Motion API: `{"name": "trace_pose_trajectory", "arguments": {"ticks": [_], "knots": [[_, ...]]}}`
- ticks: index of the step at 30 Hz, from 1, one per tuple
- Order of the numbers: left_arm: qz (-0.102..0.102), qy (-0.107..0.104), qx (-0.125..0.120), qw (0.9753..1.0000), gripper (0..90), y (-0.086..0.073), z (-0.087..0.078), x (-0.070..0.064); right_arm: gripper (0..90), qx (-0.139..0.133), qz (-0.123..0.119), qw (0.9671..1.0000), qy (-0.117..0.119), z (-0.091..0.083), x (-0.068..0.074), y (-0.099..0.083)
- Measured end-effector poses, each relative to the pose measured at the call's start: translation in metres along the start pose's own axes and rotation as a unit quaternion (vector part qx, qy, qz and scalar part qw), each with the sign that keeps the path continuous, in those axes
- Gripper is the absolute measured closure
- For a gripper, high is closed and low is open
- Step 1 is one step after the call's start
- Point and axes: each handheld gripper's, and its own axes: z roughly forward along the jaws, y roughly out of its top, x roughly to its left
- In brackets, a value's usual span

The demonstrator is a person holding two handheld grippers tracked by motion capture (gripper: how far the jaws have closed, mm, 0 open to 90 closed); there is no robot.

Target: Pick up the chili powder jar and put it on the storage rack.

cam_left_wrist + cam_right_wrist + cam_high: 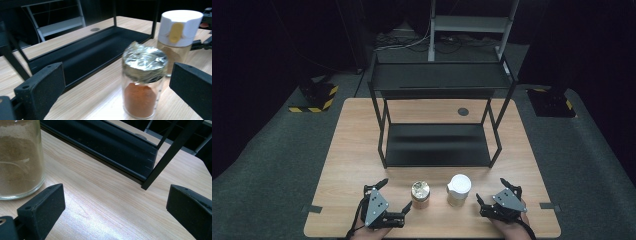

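**Two spice jars wait between open grippers at front of table**

A person's two hands hold a gripper each at the near edge of a wooden table (347,150), with two jars standing upright between them. The left gripper (395,196) has its jaws spread wide and grips nothing; just to its right stands a foil jar (420,194), a glass jar of orange-red powder with crinkled foil over its mouth. In the left gripper view the foil jar (143,80) stands ahead of the jaws and toward the right one, clear of both. The right gripper (491,190) is likewise wide open and empty. Just to its left stands the white-cap jar (459,190), holding tan powder under a white lid with a yellow tab. In the right gripper view that jar (20,160) sits at the far left, beyond the left jaw and outside the gap, with bare wood between the jaws. The two jars stand near each other but apart, the white-cap jar slightly farther back. Behind them, a black two-tier rack (437,145) stands across the middle of the table, its lower shelf close to the tabletop and both shelves bare. A small round grommet (463,111) shows in the wood behind the rack.
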Motion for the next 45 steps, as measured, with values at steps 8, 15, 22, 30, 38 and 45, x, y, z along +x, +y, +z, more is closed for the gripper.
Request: {"name": "trace_pose_trajectory", "arguments": {"ticks": [8,15,22,30,38,45], "knots": [[-0.01,-0.033,-0.01,0.9994,0.3,-0.002,0.012,-0.003,0.9,0.001,-0.002,1.0,0.001,0.0,0.0,0.0],[-0.015,-0.044,-0.007,0.9989,0.4,-0.004,0.024,-0.009,0.9,0.0,0.001,1.0,0.003,0.0,-0.001,0.0],[-0.025,-0.053,-0.008,0.9982,0.3,-0.008,0.032,-0.008,0.9,0.001,-0.007,1.0,0.003,0.0,0.001,0.0],[-0.035,-0.063,-0.001,0.9974,0.3,-0.01,0.044,-0.008,0.9,-0.002,-0.008,1.0,0.001,-0.001,0.002,-0.001],[-0.034,-0.062,0.005,0.9975,0.4,-0.009,0.053,-0.008,0.9,-0.001,-0.001,1.0,0.001,0.0,0.0,0.0],[-0.04,-0.057,0.002,0.9975,0.3,-0.009,0.053,-0.005,0.9,0.001,0.001,1.0,0.005,0.0,-0.002,0.0]]}}
